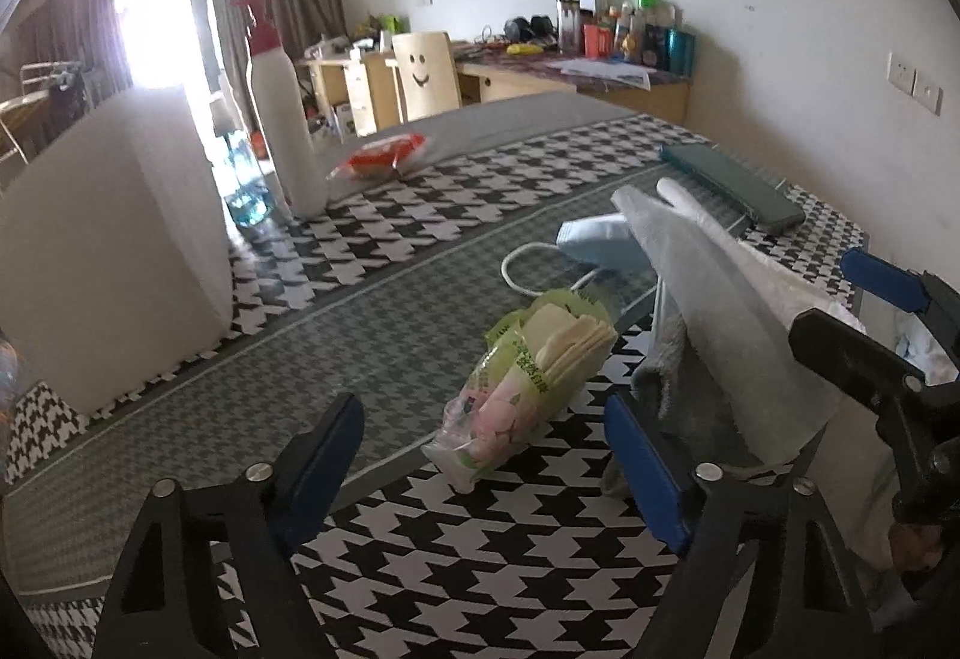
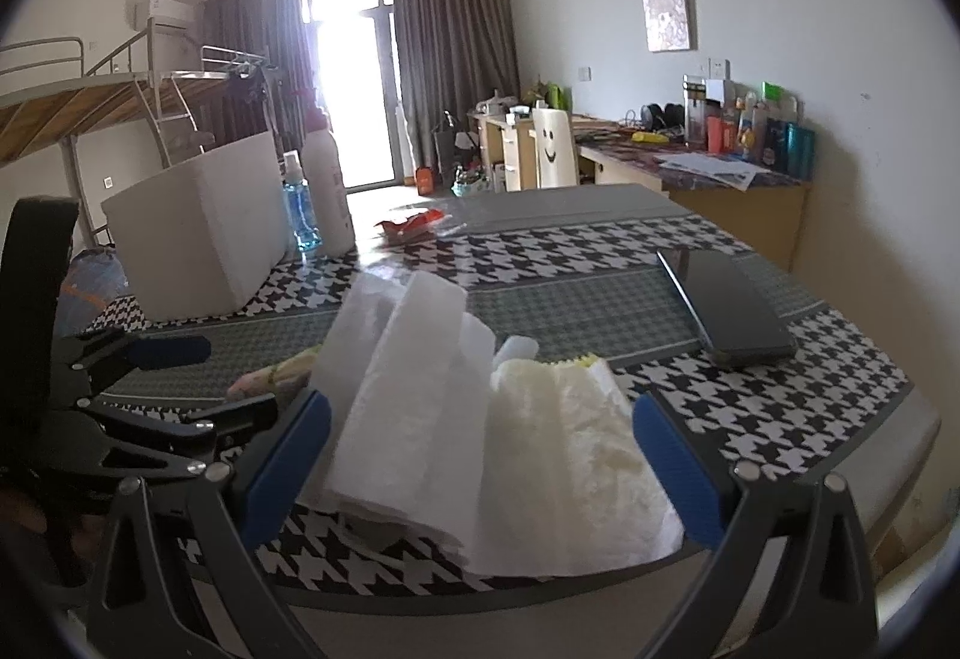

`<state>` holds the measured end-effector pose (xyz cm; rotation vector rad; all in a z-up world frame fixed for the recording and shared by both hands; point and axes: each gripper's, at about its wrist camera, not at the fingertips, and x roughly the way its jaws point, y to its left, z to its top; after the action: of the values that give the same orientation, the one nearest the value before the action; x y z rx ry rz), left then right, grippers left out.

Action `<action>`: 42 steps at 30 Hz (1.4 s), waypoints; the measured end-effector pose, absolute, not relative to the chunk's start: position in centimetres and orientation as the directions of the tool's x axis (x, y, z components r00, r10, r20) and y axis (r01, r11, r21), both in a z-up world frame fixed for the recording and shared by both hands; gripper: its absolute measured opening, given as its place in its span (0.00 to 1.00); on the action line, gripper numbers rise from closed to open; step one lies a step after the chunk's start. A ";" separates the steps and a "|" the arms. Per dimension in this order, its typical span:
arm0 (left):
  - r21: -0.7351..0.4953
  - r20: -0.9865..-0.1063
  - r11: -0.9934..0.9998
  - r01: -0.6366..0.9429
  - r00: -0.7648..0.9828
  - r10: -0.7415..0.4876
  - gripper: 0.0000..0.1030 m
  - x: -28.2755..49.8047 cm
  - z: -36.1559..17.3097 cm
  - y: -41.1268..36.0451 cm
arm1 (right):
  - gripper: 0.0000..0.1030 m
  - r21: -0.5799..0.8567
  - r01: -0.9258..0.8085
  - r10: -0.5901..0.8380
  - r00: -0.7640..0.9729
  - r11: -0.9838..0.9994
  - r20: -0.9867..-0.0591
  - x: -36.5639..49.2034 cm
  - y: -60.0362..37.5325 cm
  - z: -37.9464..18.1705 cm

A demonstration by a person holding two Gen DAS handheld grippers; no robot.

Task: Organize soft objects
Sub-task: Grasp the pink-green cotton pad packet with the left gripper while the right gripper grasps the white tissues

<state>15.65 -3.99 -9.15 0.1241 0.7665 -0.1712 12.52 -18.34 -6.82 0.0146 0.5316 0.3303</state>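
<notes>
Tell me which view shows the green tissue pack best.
The left wrist view. There the green tissue pack lies whole on the houndstooth tablecloth, ahead of the left gripper, its open end and tissues plain. The right wrist view shows only a sliver of it, behind the white paper towels.

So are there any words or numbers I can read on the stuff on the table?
None can be read for sure.
Green tissue pack: green printed characters, too blurred to read.
Red packet: print too small.
White pump bottle: small print down its side, too blurred.
Wooden chair: no words, only a drawn smiley face.
Bottles on the desk: labels too small.
</notes>
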 end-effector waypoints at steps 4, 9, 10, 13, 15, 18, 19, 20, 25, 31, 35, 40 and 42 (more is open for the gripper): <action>0.037 -0.720 0.978 0.207 0.684 -0.118 0.69 16.2 -9.7 -4.1 | 0.95 0.093 -0.291 0.296 0.803 0.952 -0.517 12.8 -19.0 -7.2; -0.002 -0.742 0.977 0.211 0.655 -0.143 0.54 16.9 -10.2 -3.9 | 0.83 0.098 -0.279 0.286 0.783 0.955 -0.552 13.4 -19.6 -8.0; -0.013 -0.748 0.977 0.214 0.646 -0.151 0.52 17.1 -10.3 -3.8 | 0.82 0.101 -0.276 0.285 0.780 0.956 -0.557 13.5 -19.8 -8.1; -0.022 -0.759 0.977 0.212 0.632 -0.155 0.48 17.3 -10.6 -3.8 | 0.71 0.114 -0.260 0.277 0.769 0.959 -0.576 13.8 -20.5 -8.5; -0.022 -0.760 0.975 0.221 0.630 -0.160 0.48 17.2 -10.5 -3.9 | 0.65 0.119 -0.246 0.268 0.769 0.962 -0.580 13.8 -21.1 -8.4; -0.005 -0.754 0.970 0.244 0.637 -0.164 0.48 16.9 -10.4 -4.4 | 0.64 0.118 -0.222 0.249 0.776 0.968 -0.580 13.9 -22.0 -8.3; 0.000 -0.752 0.968 0.253 0.638 -0.167 0.48 16.8 -10.4 -4.6 | 0.64 0.116 -0.216 0.242 0.778 0.970 -0.580 13.9 -22.2 -8.3; 0.003 -0.753 0.966 0.258 0.636 -0.167 0.48 16.9 -10.4 -4.8 | 0.64 0.115 -0.216 0.242 0.776 0.970 -0.583 13.9 -22.2 -8.3; 0.010 -0.770 0.965 0.261 0.617 -0.159 0.48 17.5 -10.8 -5.1 | 0.64 0.089 -0.235 0.239 0.756 0.968 -0.609 14.2 -21.7 -9.0; 0.010 -0.771 0.958 0.285 0.613 -0.174 0.37 17.6 -10.9 -5.5 | 0.64 0.091 -0.239 0.242 0.742 0.967 -0.625 14.6 -21.8 -9.4; 0.013 -0.770 0.956 0.292 0.613 -0.176 0.32 17.6 -10.9 -5.7 | 0.62 0.083 -0.241 0.239 0.743 0.967 -0.625 14.6 -21.8 -9.5; 0.008 -0.768 0.955 0.295 0.613 -0.183 0.29 17.7 -10.9 -5.7 | 0.25 0.076 -0.259 0.249 0.740 0.963 -0.625 14.3 -21.6 -9.2; 0.008 -0.766 0.953 0.303 0.615 -0.189 0.26 17.6 -10.8 -5.8 | 0.19 0.067 -0.267 0.249 0.736 0.961 -0.629 14.3 -21.4 -9.3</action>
<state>17.57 -5.77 -10.80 0.1417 0.8639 -0.2850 14.32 -21.38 -9.30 -0.0282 0.6869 0.2832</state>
